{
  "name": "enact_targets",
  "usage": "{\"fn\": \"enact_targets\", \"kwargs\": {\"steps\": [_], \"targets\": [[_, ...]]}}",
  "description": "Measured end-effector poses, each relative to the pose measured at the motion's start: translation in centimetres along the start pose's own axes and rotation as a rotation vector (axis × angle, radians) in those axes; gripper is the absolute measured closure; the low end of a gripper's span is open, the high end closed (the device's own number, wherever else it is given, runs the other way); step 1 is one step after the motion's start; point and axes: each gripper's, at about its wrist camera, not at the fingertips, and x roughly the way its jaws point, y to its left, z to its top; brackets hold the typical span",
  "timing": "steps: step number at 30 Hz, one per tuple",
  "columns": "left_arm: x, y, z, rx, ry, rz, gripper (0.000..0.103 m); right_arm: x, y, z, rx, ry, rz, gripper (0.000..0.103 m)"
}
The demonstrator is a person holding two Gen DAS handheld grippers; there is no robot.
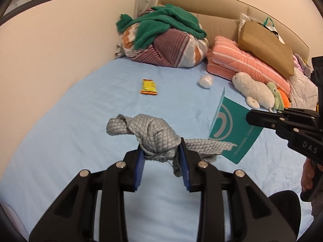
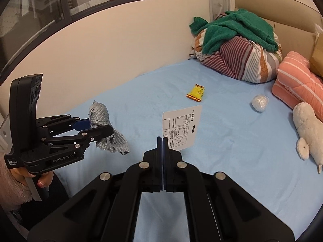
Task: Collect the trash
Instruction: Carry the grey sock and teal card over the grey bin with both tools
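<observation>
Trash is already in both your tools, the left gripper [image 1: 161, 157] clamped on a gray cloth [image 1: 153, 135] and the right gripper [image 2: 162, 151] on a card [image 2: 181, 129], so drop those before taking the 2 pieces, yellow wrapper [image 1: 148, 87] and plastic ball [image 1: 205, 81], on the bed [image 1: 80, 111].

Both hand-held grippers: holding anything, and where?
Left hand-held gripper pinches the grey quilted cloth at its bunched middle. Right hand-held gripper clamps the teal card by its near edge.
</observation>
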Motion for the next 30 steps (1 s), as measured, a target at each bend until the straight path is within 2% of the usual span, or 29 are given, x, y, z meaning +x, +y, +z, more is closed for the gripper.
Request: {"fn": "enact_targets", "kwargs": {"steps": [7,13,30], "targets": [[-7.3,4.4,-2.4,-0.060,-0.035,0.103,0.071,-1.6,7.3,0.5,-0.072,-0.027,0.078,0.103],[-13.1,9.1,-4.7,-0.136,-0.064,0.207,0.071,-1.6,14.5,1.6,-0.149,-0.046,0.179,0.103],[-30.9,21.2,-11.3,-0.356,-0.164,0.559,0.071,-1.0,36.1,5.6,-0.405,-0.101,0.537,0.103]]}}
